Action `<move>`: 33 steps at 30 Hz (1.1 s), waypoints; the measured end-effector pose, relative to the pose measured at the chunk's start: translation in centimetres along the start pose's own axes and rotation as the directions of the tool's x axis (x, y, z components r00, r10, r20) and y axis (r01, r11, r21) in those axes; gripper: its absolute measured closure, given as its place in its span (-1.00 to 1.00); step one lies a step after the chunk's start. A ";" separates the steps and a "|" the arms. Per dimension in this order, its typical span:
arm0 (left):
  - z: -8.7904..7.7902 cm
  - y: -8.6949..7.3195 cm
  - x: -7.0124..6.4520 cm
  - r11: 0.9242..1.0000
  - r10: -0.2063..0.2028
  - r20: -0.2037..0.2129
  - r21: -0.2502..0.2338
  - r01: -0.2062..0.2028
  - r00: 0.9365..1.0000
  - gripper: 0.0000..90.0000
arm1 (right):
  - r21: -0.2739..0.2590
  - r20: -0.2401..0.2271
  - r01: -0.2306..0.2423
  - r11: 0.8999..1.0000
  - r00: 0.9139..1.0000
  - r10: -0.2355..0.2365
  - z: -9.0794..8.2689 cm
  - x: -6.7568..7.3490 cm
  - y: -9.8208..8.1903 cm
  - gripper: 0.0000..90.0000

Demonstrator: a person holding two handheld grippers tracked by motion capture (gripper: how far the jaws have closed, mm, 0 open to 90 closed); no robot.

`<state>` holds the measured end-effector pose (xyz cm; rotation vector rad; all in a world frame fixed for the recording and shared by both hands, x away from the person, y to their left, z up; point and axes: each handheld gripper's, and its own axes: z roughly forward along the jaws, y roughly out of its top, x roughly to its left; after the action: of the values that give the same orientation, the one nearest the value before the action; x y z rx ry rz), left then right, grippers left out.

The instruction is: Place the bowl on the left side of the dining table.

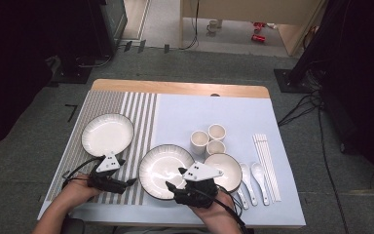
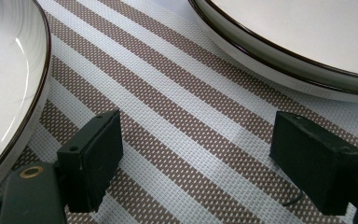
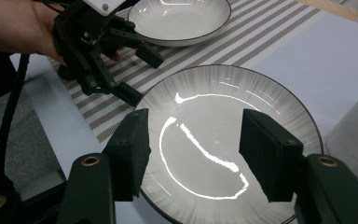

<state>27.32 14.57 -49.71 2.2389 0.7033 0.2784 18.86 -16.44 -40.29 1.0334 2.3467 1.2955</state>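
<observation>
While both grippers hang low at the near edge, this looks like table-setting in progress.
Left plate (image 1: 107, 134): on the striped mat (image 1: 141, 112), empty.
Left gripper (image 1: 126, 181): jaws apart over bare mat, between the two plates, holding nothing.
Middle plate (image 1: 165, 168): straddles the mat's edge and the blue cloth (image 1: 224, 109), empty, glossy.
Right gripper (image 3: 193, 151): jaws partly spread above the middle plate, nothing between them.
Step, as I judge: reaching for that plate; next, the jaws must drop over its near rim and pinch.
Cups (image 1: 208, 139): three, upright, seemingly empty.
Bowl (image 1: 226, 168): empty as far as visible, just beside the plate.
Spoons (image 1: 253, 178), chopsticks (image 1: 267, 161): at far right.
</observation>
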 end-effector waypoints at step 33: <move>0.0 0.0 -0.1 1.000 0.005 -0.004 0.001 -0.005 1.000 -0.62 | 0.035 -0.072 0.007 0.999 0.997 -0.004 -2.2 -2.9 0.8 0.18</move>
<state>27.28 14.53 -49.72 2.2415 0.7007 0.2854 20.12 -19.58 -38.74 1.0059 2.4314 1.3148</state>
